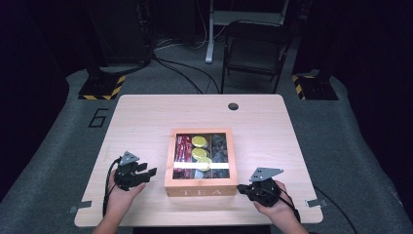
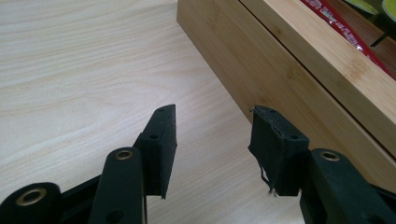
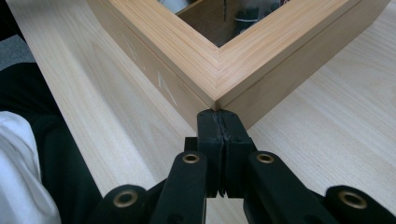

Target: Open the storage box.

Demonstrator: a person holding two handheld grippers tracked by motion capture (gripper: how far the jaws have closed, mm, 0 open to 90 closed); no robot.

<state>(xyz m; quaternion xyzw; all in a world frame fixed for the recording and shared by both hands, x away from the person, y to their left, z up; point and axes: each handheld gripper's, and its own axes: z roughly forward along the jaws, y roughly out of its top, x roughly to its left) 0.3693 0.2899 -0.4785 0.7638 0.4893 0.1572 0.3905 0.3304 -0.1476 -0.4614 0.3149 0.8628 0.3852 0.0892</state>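
- Jaws on my left gripper [image 2: 212, 128] stand well apart with nothing between them, only bare table [image 1: 136, 117] showing in the gap.
- Ahead and to the right of those jaws in the left gripper view runs the long side wall of the tea box [image 2: 299, 79]; I see a gap between the pad tips and the wood, no contact.
- From above, my left gripper [image 1: 146, 174] sits just off the box's left side, near its front corner, held in the left hand [image 1: 122, 192].
- My right gripper [image 3: 218, 122] is clenched, pads pressed flat together with nothing between them.
- Directly ahead of those closed tips stands the box's near corner [image 3: 217, 79]; tips lie right at the corner's edge, and I cannot tell whether they touch.
- From above, my right gripper [image 1: 243, 187] lies at the box's front right corner, right hand [image 1: 275, 202] behind it.
- Box [image 1: 200, 187] stands between both grippers, lid shut, "TEA" lettered on its front.
- Through the glass lid I note red packets [image 1: 184, 146] and yellow-green round items [image 1: 199, 148].
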